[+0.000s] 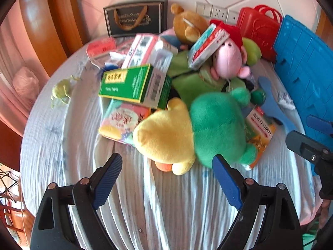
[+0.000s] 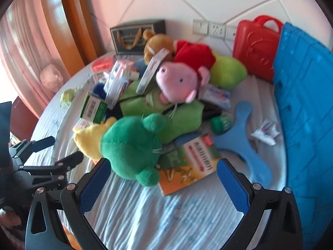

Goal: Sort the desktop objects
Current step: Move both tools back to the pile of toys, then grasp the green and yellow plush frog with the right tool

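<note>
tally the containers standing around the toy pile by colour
black gift bag: 1
red plastic carry case: 1
blue plastic crate: 1
total: 3

White tiled wall (image 2: 187,2) w/ diagonal grout lines at back. Switch and socket plates (image 1: 216,11) low on it. Left of the plates: orange-brown wooden frame (image 1: 60,18), then pinkish curtain (image 2: 22,48) further left, daylight coming thru. Table under striped cloth (image 1: 158,204) below the plates.
</note>
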{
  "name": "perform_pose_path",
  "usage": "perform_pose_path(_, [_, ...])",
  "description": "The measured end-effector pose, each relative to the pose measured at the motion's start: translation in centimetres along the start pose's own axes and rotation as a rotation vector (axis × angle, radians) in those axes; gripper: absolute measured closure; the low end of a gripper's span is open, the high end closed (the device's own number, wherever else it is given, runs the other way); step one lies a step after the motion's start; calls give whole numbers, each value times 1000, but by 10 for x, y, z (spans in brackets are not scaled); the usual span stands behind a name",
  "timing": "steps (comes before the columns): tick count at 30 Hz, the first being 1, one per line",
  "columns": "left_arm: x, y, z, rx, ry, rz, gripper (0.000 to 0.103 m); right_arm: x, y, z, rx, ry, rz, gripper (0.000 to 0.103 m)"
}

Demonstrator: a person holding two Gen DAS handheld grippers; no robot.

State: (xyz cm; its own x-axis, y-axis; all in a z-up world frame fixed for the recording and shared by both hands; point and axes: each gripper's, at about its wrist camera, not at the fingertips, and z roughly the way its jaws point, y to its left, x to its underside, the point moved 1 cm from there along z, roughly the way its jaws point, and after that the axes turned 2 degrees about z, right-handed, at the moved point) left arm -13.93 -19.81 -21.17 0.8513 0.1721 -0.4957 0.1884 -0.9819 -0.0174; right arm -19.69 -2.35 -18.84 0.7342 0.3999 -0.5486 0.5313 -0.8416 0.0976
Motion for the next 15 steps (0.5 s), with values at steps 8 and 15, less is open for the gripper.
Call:
perform_pose_path(8, [9,1,54,41,89,46,14,4,24,57,-19,99,14,0])
perform_pose_path(15, [5,2,84,55,101,62,14,5,40,104,-15,186,-7,0])
